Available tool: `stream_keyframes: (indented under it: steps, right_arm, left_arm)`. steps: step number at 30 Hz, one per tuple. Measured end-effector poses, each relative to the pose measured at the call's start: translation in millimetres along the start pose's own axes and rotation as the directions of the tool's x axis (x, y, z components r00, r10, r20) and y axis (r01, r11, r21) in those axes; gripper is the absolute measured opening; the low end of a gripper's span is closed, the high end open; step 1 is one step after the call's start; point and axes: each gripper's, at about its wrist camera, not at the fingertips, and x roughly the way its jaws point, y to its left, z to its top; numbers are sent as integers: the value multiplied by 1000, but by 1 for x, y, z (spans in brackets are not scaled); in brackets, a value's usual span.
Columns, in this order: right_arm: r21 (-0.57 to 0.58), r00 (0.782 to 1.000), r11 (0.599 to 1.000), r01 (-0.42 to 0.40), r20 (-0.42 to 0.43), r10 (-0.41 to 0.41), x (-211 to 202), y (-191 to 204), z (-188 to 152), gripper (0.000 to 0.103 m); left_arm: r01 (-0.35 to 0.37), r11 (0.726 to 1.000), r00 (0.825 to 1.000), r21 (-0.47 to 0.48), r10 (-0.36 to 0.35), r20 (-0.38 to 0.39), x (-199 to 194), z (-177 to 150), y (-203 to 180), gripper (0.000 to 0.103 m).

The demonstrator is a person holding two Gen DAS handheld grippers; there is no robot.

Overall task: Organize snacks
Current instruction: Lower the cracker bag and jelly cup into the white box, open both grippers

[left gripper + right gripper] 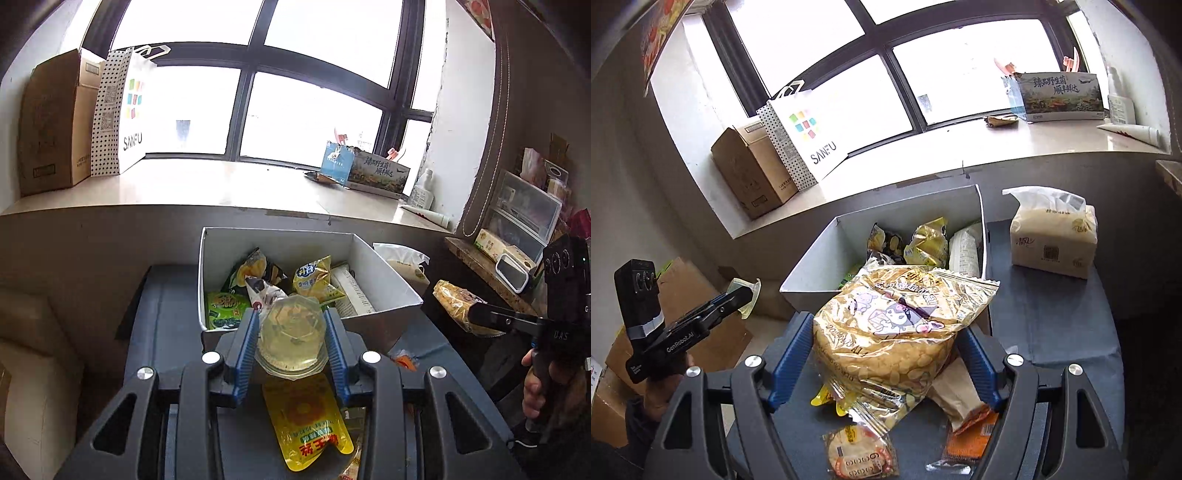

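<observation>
Pinching a clear jelly cup (291, 334) between narrowly spread blue pads, my left gripper (292, 347) hangs at the white box's (275, 243) six o'clock edge; my right gripper (886, 354), fingers wide, clamps a peanut-cake bag (890, 332) before the same box, tissue pack (1052, 240) at two o'clock.

Orange packet (971, 437) (label unreadable) behind finger

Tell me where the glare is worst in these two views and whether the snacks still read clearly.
Left wrist view: window blown white, sill glaring; jelly cup sharp. Right wrist view: window washed out too; cake bag glints yet stays legible. Fisheye bends both frames' edges.
</observation>
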Motion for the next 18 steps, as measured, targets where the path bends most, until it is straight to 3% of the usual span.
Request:
stream_keyframes:
  steps: [5,9,10,11,13,14,15,18]
  right_arm:
    - [-30,997,997,70,-18,-71,46,-7,49,80]
    - [-20,994,997,78,-70,-79,85,-18,70,80]
    - [-31,994,996,85,-67,-87,92,-20,72,83]
    - [-51,994,995,86,-67,-90,99,-20,74,93]
    - [-78,988,989,124,-80,-130,109,-20,75,103]
    - [-84,985,986,144,-80,-151,111,-20,75,103]
    - [-84,985,985,148,-78,-154,112,-20,74,103]
    - [-54,988,990,128,-76,-132,109,-24,70,103]
  left_arm:
    - [-84,996,995,-5,83,-48,56,41,9,40]
    - [-135,991,983,-6,133,-124,105,49,21,40]
    - [-145,989,979,-11,142,-143,114,49,24,41]
    - [-148,989,975,-25,141,-174,124,50,28,44]
    - [-157,985,961,-74,134,-243,140,47,38,78]
    - [-127,987,966,-99,101,-237,140,44,40,96]
    - [-101,990,972,-103,76,-224,137,44,38,103]
    - [-146,989,967,-23,138,-212,130,42,29,103]
